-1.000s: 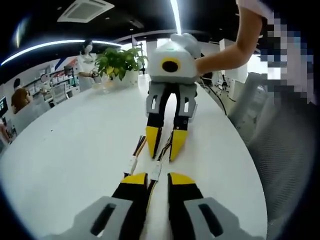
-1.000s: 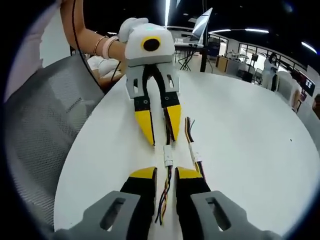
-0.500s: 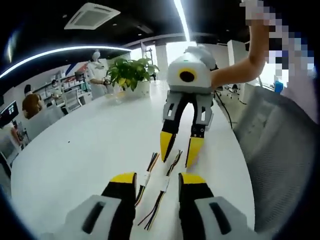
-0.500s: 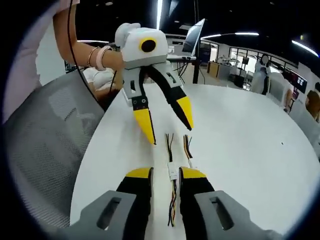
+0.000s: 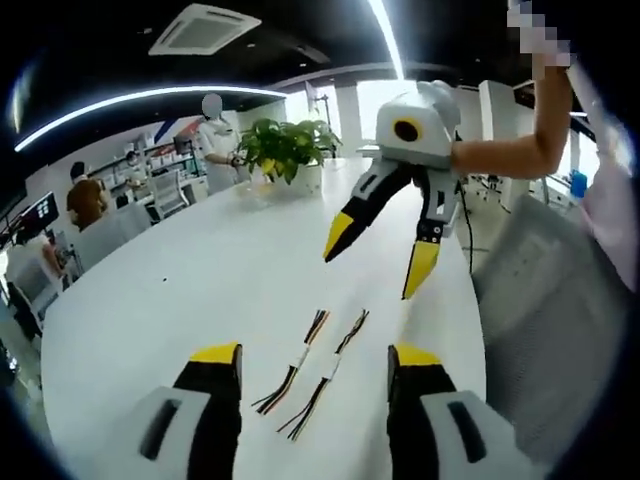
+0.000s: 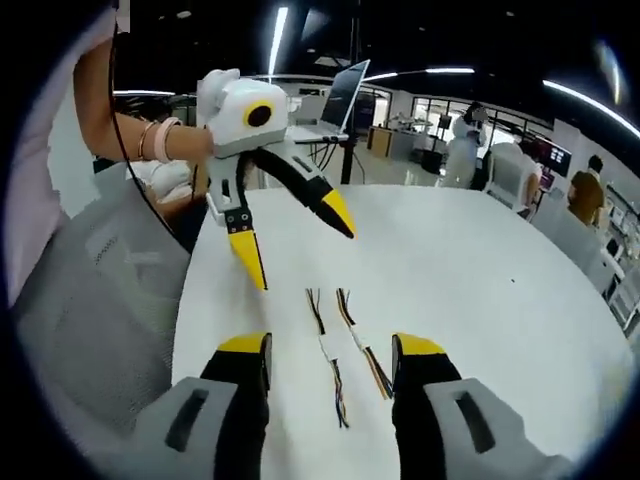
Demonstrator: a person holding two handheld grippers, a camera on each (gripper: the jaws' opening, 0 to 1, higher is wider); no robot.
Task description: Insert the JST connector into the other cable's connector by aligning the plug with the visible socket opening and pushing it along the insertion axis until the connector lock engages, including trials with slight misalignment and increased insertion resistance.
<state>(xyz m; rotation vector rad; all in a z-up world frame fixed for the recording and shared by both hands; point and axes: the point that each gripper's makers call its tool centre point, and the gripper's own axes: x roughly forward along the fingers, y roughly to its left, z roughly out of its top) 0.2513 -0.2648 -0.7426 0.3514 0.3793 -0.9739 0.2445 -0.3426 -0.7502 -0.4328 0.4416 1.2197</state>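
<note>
Two short multi-wire cables with white JST connectors lie side by side on the white table [image 5: 150, 300], apart from each other: one cable [image 5: 297, 362] on the left, the other cable [image 5: 328, 375] beside it. In the right gripper view they are the same pair, one cable [image 6: 327, 350] and the other cable [image 6: 362, 340]. My left gripper [image 5: 313, 357] is open, its jaws wide on either side of both cables and holding nothing. Across from it my right gripper [image 5: 380, 255] hangs above the table, open and empty. The right gripper [image 6: 332, 347] faces the open left gripper [image 6: 294, 237].
A potted plant [image 5: 285, 150] stands at the table's far end. A grey mesh chair [image 5: 540, 300] sits at the table's edge, the same chair [image 6: 90, 290] showing in the right gripper view. A laptop [image 6: 345, 95] stands beyond the table. People stand in the office behind.
Both grippers have opened from nearly shut to wide and have lifted back from the table. The two cables stay lying on the table, side by side and unjoined.
</note>
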